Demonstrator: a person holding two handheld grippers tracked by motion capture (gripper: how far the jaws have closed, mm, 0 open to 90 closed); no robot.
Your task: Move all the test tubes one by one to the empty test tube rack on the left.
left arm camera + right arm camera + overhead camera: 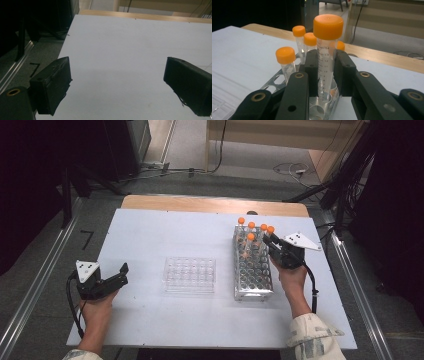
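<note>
The right tool (327, 72) pinches an orange-capped tube (326, 57) above the rack (252, 277), while the left tool (117, 85) hangs spread over the worktop (150, 315).

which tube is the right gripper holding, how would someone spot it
On the white table, find the metal rack right of the clear well plate; orange-capped tubes cluster at its far end. The held tube is the one clamped between the right gripper and its black jaws, its cap standing above its neighbours.
</note>
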